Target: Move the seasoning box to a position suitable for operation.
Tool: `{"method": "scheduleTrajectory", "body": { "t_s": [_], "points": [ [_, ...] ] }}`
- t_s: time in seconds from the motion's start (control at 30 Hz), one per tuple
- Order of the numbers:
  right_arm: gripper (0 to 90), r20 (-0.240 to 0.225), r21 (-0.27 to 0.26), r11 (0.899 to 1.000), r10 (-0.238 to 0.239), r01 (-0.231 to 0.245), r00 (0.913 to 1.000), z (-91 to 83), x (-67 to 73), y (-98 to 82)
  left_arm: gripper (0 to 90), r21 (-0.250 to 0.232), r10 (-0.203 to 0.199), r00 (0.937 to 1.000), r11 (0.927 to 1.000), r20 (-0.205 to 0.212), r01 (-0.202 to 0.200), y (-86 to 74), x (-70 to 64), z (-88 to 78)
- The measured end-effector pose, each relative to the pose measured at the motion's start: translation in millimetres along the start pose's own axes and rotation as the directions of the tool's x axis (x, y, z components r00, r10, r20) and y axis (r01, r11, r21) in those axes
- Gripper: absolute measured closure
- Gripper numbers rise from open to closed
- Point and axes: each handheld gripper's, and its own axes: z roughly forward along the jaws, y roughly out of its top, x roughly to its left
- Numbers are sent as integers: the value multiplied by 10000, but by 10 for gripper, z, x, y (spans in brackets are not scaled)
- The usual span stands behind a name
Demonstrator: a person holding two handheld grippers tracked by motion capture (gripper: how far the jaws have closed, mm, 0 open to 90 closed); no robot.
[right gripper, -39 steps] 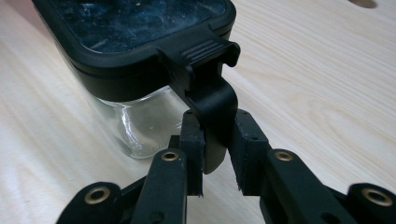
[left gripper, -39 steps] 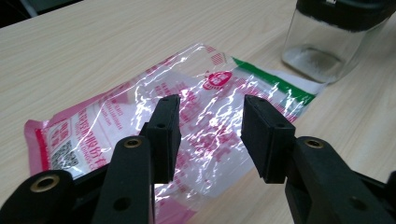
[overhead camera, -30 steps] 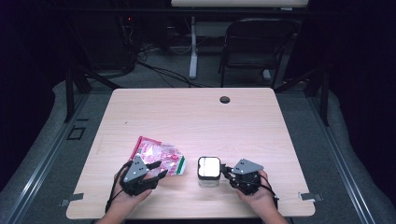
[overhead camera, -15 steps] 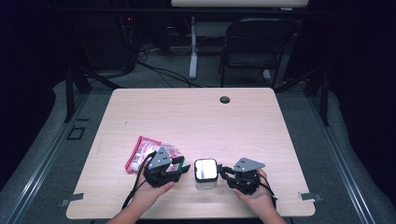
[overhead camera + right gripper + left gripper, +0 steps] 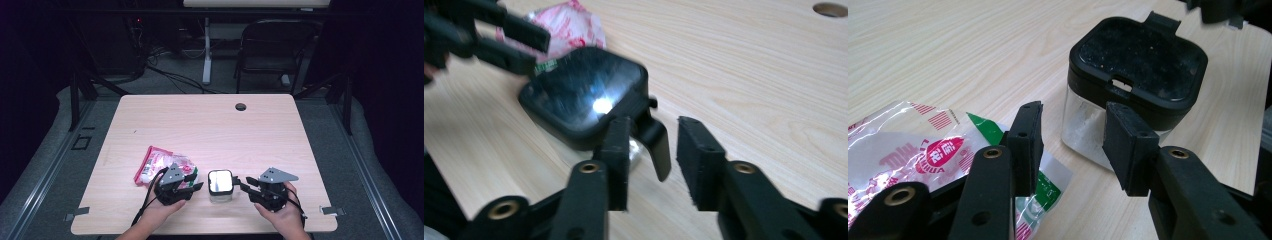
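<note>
- Small clear-walled container with a black hinged lid [image 5: 220, 185] stands upright near the front edge of the wooden table [image 5: 210, 125], between the two hand-held grippers.
- Left gripper [image 5: 196, 186]: jaws parted, nothing pressed between them; they have just been closing a little. In the left gripper view the container [image 5: 1133, 85] sits just beyond the fingertips and a bit to the right of the gap, so the pads [image 5: 1029, 142] are apart from its wall.
- Right gripper [image 5: 240, 183]: released, jaws parted around the lid's black flip tab [image 5: 655, 145], which lies between the fingertips. I cannot tell if a pad touches it; no clamp is visible.
- Key relation: the tab sticks out of the container's right-hand side toward the right gripper, so that hand looks better placed for the lid. The left gripper is set level with the body, probably to steady it.
- Red-and-white printed plastic packet [image 5: 159, 165] lies flat at the container's left, partly under the left gripper.
- Left gripper view gives white powder or grains low in the container, a slot in the lid, and green print on the packet [image 5: 923, 150].
- Right gripper view gives the tab between the jaws; picture is motion-blurred.
- High view gives both hands flanking the container and a round cable hole [image 5: 241, 106] at the far edge.
</note>
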Motion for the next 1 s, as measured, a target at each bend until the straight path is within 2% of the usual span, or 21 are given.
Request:
{"method": "scheduleTrajectory", "body": {
  "t_s": [0.03,0.07,0.1,0.17,0.2,0.23,0.3,0.4,0.47,0.5,0.57,0.67,0.7,0.73,0.83,0.87,1.0],
  "points": [
    [716,137,53,10000,-12,12,9999,-8,28,69,596,-64,-78,10000,9999,2,78,4,2,-4],
    [714,257,473,9989,62,-74,9997,29,70,221,599,-89,-138,9999,9999,-23,138,12,6,-9],
    [714,257,473,9989,62,-74,9997,29,70,221,599,-170,-216,9998,9996,-46,215,19,6,-8],
    [714,335,816,9964,222,-249,9992,105,83,345,601,-165,-188,9998,9997,-64,187,34,9,-10],
    [717,359,1061,9922,614,-649,9975,173,63,405,606,-166,-173,9998,9997,-74,172,36,8,-8],
    [717,359,1061,9922,614,-649,9975,173,63,405,606,-152,-155,9998,9998,-82,153,38,4,-7],
    [729,526,1162,9872,1039,-1094,9932,208,34,379,629,-170,-139,9999,9998,-29,138,40,-5,-1],
    [732,605,1170,9862,1107,-1172,9920,197,17,337,639,-114,-52,10000,9999,52,52,50,-11,12],
    [734,421,1086,9822,1492,-1530,9879,201,-7,291,652,-103,-90,9999,9999,114,91,52,-24,28],
    [741,386,1120,9801,1607,-1641,9862,214,-27,257,662,-41,15,9999,10000,153,-15,53,-40,37],
    [741,414,1042,9800,1657,-1692,9853,223,-27,242,666,-50,33,9999,10000,156,-32,52,-52,42],
    [745,280,857,9802,1765,-1782,9839,213,-26,238,693,19,273,9995,9996,185,-273,53,-86,53],
    [750,-15,729,9782,1949,-1943,9808,200,-24,254,700,49,351,9992,9994,200,-352,52,-94,59],
    [759,-36,658,9771,2032,-2025,9791,203,-13,259,709,130,452,9986,9989,281,-456,49,-106,69],
    [782,126,767,9800,1834,-1838,9830,218,0,263,733,220,525,9981,9983,335,-533,48,-117,73],
    [809,303,825,9798,1804,-1823,9831,244,12,255,770,253,587,9976,9979,373,-596,47,-128,72],
    [839,112,796,9790,1874,-1877,9822,243,5,250,858,267,608,9972,9977,443,-620,49,-134,65]
  ]
}}
